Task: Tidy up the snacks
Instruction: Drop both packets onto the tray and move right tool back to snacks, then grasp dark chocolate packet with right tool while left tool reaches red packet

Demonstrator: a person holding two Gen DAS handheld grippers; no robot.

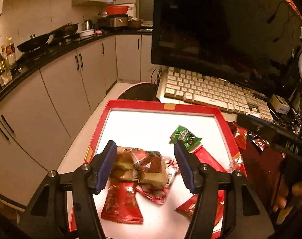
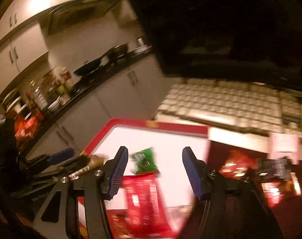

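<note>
Hovering over red tray (image 1: 226,127), left gripper (image 1: 144,151) released, jaws apart around cake packets (image 1: 143,165); right gripper (image 2: 155,157) released, green packet (image 2: 144,160) lying between jaws.

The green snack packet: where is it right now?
In the left wrist view the green snack packet lies inside the red box, toward its right wall, just beyond the left gripper's right fingertip.

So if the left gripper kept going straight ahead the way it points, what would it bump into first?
Most likely the clear-wrapped cake packets lying in the red tray, right between the open left gripper fingers; depth is hard to judge.
</note>
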